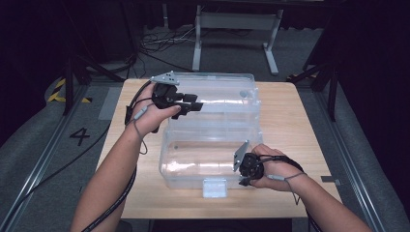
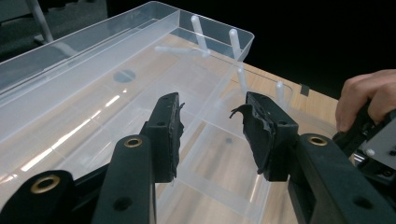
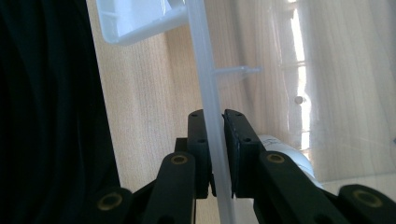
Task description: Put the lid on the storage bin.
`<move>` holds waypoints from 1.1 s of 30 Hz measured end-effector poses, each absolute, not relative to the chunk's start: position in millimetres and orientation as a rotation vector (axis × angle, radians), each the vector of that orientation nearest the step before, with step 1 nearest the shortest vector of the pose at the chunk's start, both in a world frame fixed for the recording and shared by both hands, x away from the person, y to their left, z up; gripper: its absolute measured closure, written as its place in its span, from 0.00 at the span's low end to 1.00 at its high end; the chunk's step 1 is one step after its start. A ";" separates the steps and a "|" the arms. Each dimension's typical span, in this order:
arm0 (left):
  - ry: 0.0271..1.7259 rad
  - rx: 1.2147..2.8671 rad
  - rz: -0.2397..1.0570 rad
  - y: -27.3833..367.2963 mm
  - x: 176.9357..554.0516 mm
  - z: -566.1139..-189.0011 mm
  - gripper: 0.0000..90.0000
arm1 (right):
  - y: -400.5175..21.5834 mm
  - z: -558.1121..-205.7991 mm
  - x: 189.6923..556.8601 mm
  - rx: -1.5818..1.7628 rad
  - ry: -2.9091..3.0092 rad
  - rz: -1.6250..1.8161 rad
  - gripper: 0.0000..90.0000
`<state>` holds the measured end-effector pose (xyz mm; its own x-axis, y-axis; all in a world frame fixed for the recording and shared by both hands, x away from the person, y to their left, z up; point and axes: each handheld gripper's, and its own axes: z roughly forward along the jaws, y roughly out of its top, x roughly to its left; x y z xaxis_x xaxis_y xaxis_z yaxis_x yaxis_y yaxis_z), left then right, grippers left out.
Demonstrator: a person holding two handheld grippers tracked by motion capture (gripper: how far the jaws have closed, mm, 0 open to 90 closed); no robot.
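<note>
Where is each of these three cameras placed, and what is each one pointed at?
High view: above the person's side, looking forward and down on the table and clear box; both forearms, left gripper and right gripper show.
Left gripper view: rides the left gripper, looking along its open jaws into the lid; the other hand shows.
Right gripper view: rides the right gripper, clamped on the box's wall.
All share the box.

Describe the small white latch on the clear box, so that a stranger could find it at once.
On the wooden table lies an open clear plastic box. The latch hangs at the middle of its near wall, facing the person. It is the only opaque white part there.
</note>
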<state>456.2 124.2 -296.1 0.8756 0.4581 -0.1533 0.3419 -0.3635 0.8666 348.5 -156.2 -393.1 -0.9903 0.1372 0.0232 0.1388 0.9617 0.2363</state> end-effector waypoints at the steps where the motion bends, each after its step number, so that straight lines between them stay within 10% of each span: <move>1: 0.583 1.990 0.138 122.4 457.9 -296.3 0.64 | -156.5 -393.0 348.7 -0.216 -3.102 -0.374 0.90; 33: 0.561 2.172 0.101 71.8 478.8 -318.8 0.62 | -159.9 -394.3 349.4 -0.221 -3.093 -0.425 0.90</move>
